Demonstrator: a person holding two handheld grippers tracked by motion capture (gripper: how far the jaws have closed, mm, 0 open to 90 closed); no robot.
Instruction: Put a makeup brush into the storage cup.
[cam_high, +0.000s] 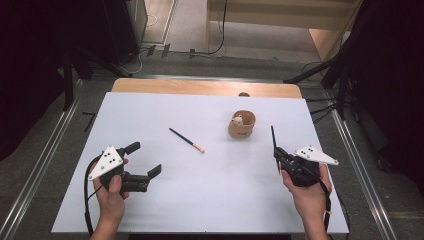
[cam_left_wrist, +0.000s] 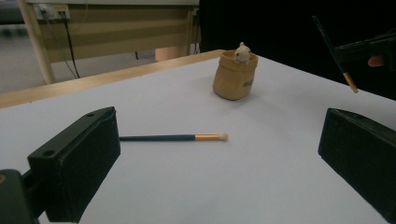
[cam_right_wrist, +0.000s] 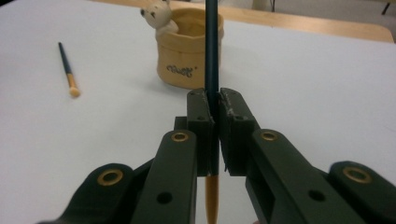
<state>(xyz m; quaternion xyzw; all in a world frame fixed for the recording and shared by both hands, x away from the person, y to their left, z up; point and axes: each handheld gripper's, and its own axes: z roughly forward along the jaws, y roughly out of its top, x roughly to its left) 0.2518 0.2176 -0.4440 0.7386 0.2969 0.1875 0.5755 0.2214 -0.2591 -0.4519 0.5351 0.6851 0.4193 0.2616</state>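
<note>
Dark-handled, our right hand-held gripper (cam_right_wrist: 215, 109) clenches one brush (cam_right_wrist: 211, 51) near the tan bear cup (cam_high: 242, 125); our left hand-held gripper (cam_high: 146, 159) gapes released, the second brush (cam_high: 187, 140) lying mid-desk (cam_high: 150, 107).

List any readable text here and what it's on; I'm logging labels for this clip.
Pot: one dark cursive word on its front, too blurred to read in the right gripper view, too small in the other two.
Both brushes: no lettering visible.
Nothing else carries text.
</note>
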